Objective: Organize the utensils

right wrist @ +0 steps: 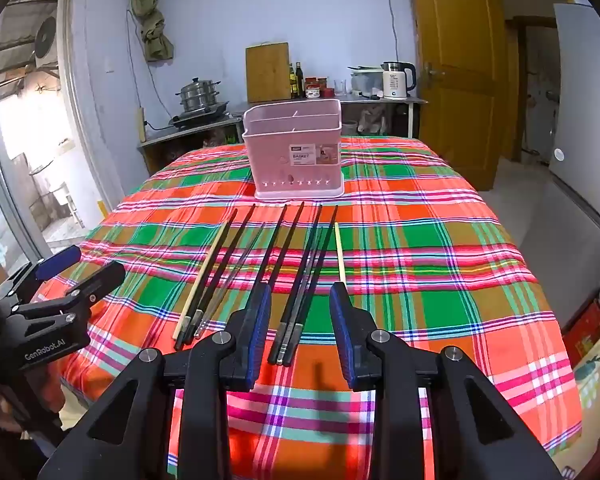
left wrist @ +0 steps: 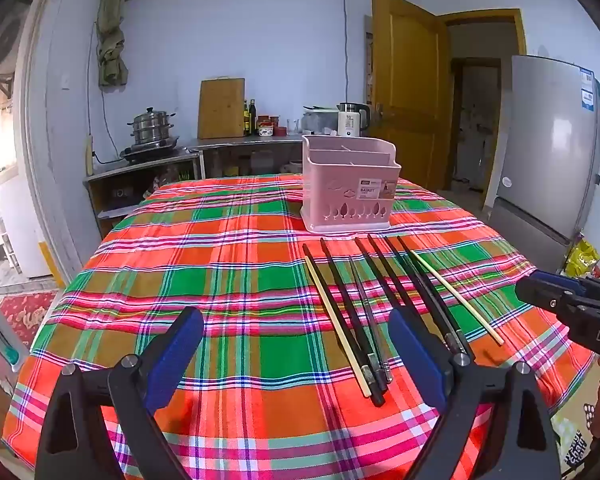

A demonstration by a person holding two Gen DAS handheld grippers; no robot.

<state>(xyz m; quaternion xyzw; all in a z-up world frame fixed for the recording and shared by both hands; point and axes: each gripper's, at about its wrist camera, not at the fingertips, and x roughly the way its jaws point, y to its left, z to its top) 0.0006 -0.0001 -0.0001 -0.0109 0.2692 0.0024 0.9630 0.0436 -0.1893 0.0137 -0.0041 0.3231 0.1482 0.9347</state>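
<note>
A pink utensil basket [left wrist: 348, 188] [right wrist: 296, 156] stands upright on the plaid tablecloth [left wrist: 220, 260] [right wrist: 420, 260]. In front of it, several black chopsticks [left wrist: 363, 300] [right wrist: 302, 272] lie side by side, flanked by pale wooden ones [left wrist: 456, 297] [right wrist: 202, 280]. My left gripper [left wrist: 296, 344] hovers open and wide over the cloth, left of the chopsticks' near ends. My right gripper [right wrist: 300, 312] is open above the near ends of a black pair, its pads clear of them. Each gripper shows in the other's view: the right gripper [left wrist: 560, 300] at the right edge, the left gripper [right wrist: 72, 276] at the left edge.
Behind the table runs a counter with a steamer pot [left wrist: 152, 126], a cutting board [left wrist: 220, 108] and a kettle [left wrist: 350, 120]. A yellow door [left wrist: 408, 92] and a grey fridge [left wrist: 548, 140] stand to the right. Boxes and bags sit by the table's right edge.
</note>
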